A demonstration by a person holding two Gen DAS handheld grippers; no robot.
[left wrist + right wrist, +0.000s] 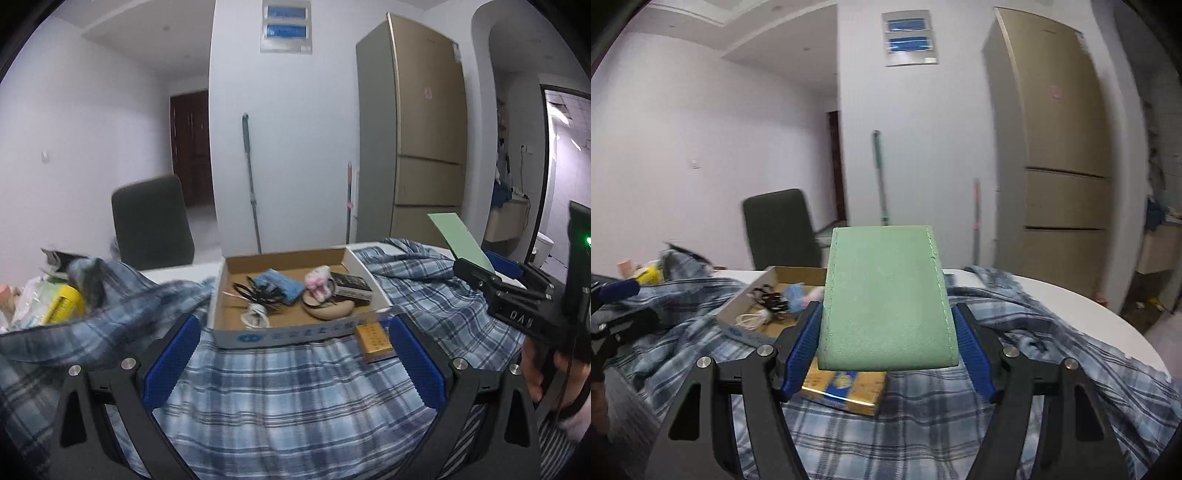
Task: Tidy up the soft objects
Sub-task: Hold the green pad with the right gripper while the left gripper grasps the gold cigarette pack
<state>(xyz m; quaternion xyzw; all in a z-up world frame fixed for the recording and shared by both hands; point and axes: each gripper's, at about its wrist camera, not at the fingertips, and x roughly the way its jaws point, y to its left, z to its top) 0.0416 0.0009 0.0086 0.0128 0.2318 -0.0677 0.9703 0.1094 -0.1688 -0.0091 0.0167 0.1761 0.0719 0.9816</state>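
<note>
Green pouch [886, 299] sat between the blue pads of my right gripper [886, 343], and the pads pressed on its two sides. It stuck out flat past the fingertips, held up off the cloth, so I think I was carrying it to a new spot. Under those jaws lay a small gold box [846, 387] on the plaid cloth [923, 435]. Maybe I held the pouch high so it would not bump that box.

My left gripper [291, 362] had its jaws wide apart with nothing between them. Only plaid cloth showed in the gap. I guess it was waiting to help.

Just past the left fingertips stood the cardboard tray [295, 336]. It held a blue cloth [277, 284], a pink fluffy toy [319, 282] and other small things. Far behind were a grey chair [151, 221] and a tall fridge [417, 129].
</note>
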